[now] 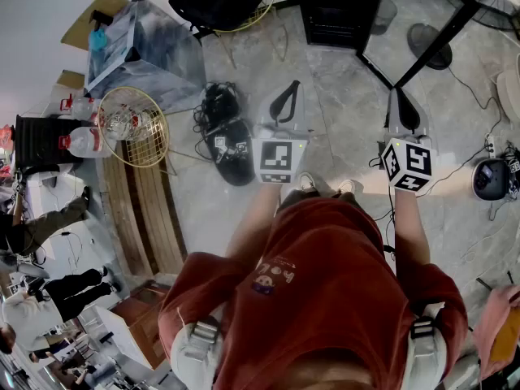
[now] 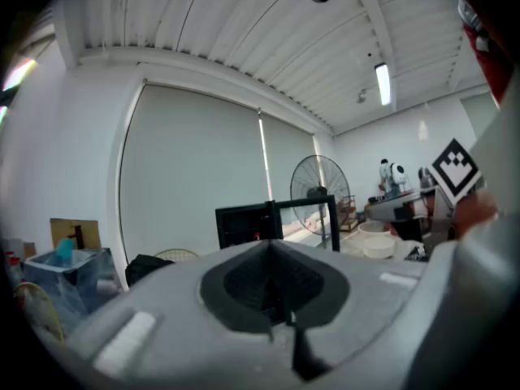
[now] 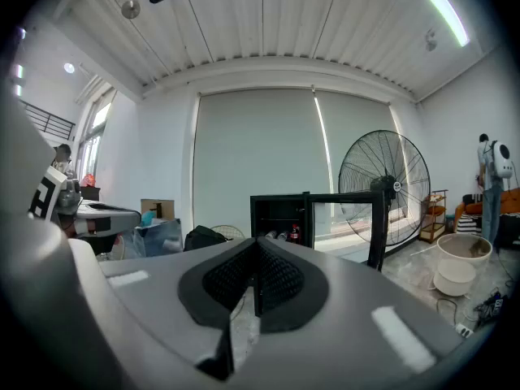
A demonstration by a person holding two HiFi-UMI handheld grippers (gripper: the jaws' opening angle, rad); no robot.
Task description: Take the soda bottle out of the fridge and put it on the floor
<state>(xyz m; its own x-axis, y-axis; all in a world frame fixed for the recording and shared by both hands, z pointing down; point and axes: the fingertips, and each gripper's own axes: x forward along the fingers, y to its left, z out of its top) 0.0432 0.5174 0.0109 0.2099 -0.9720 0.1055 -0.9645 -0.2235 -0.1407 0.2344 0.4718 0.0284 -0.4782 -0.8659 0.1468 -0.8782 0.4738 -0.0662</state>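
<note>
Both pairs of jaws fill the near foreground of their own views, pressed together with nothing between them: my left gripper (image 2: 272, 287) shows only a thin seam down its dark pads, and my right gripper (image 3: 256, 279) is closed just the same. From the head view I hold them out side by side at waist height over the pale stone floor (image 1: 341, 120), the left gripper (image 1: 286, 102) and the right gripper (image 1: 405, 108) both aimed ahead at the fridge (image 1: 337, 10), which stands well apart from me. The right gripper view looks straight into that small black fridge (image 3: 253, 218); its glass door (image 3: 345, 218) stands swung out to the right, so I judge the opening to be clear for a reach. On a shelf inside stands the soda bottle (image 3: 294, 233), upright, dark with a red label, and just to its left lie what look like cans (image 3: 276, 235), too small to be sure of. So I take this to be the approach, with the pick not yet begun. The next move calls for closing the distance to the cabinet, spreading one pair of jaws wide enough for the bottle's body, and going in low and level past the door edge. I would come at the bottle from its right, away from the cans, and clamp around its middle before drawing it out and lowering it to the floor.
</note>
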